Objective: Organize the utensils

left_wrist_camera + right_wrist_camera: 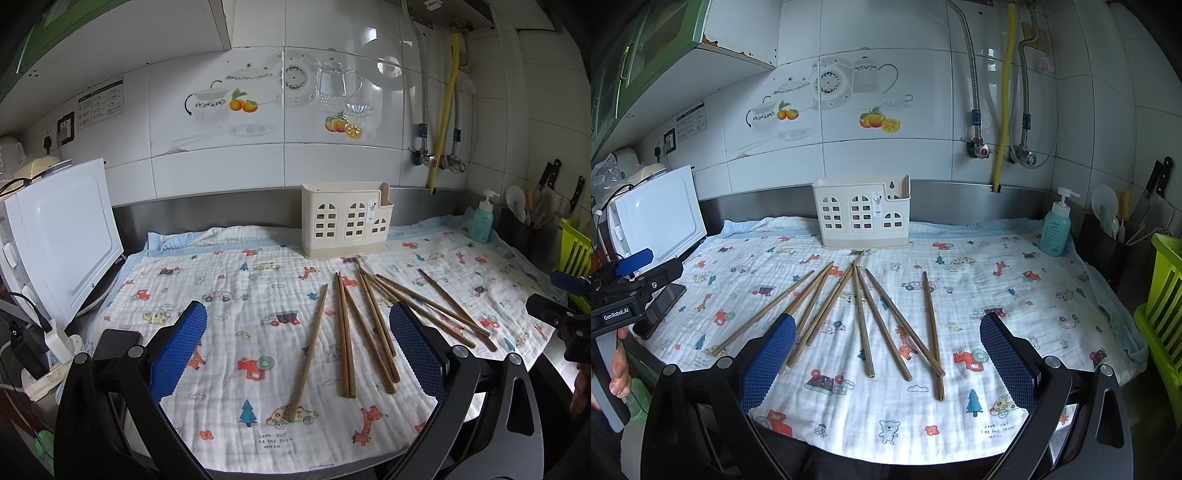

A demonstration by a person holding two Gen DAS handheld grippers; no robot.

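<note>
Several brown wooden chopsticks (pixel 344 332) (pixel 863 321) lie fanned out on a white cloth (pixel 229 387) (pixel 997 280) printed with cartoon cars. Behind them, against the steel backsplash, a cream utensil holder (pixel 347 221) (pixel 862 214) with house-shaped windows stands upright and looks empty. My left gripper (pixel 299 314) hovers open over the near ends of the chopsticks, with nothing between its blue pads. My right gripper (pixel 888 325) is also open and empty, just above the near chopstick ends. Each gripper shows at the edge of the other's view, held by a hand.
A white appliance (pixel 62 236) (pixel 657 218) stands at the left with a dark phone (pixel 114 341) and a power strip beside it. A teal soap bottle (pixel 481 221) (pixel 1054 229), a dark tool pot and a green basket (pixel 1163 295) crowd the right end.
</note>
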